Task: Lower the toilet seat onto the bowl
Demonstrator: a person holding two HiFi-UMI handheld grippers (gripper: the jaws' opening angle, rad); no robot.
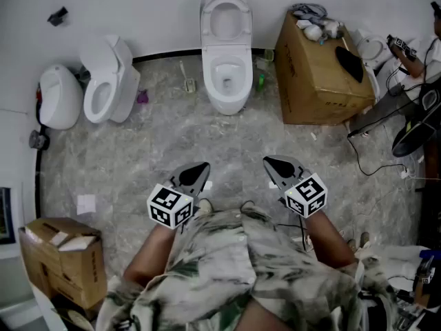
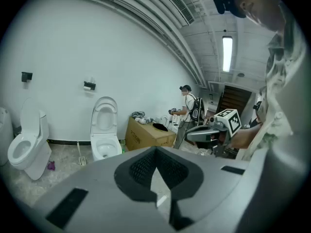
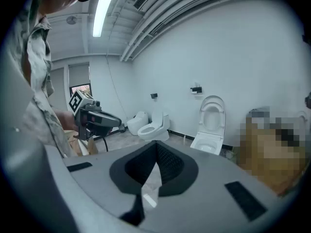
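Observation:
The white toilet point(image 1: 227, 81) stands against the far wall, in the middle of the head view. Its seat point(image 1: 227, 16) is raised upright, leaning back above the open bowl. Both grippers hover well short of it, over the marble floor in front of me. My left gripper point(image 1: 203, 165) is shut with nothing in it, and so is my right gripper point(image 1: 269, 161). In the left gripper view the toilet point(image 2: 104, 147) lies ahead left of the shut jaws point(image 2: 155, 150), its seat point(image 2: 105, 114) up. The right gripper view has the toilet point(image 3: 210, 141) ahead right of the shut jaws point(image 3: 156, 143).
A second toilet point(image 1: 107, 81) and a white fixture point(image 1: 58, 96) stand at the left wall. A large cardboard box point(image 1: 317, 71) sits right of the target toilet, a brush point(image 1: 187, 83) to its left, a green bottle point(image 1: 262, 81) between. Cables point(image 1: 372, 164) and a person point(image 1: 424, 43) are at the right; a smaller box point(image 1: 65, 257) is near left.

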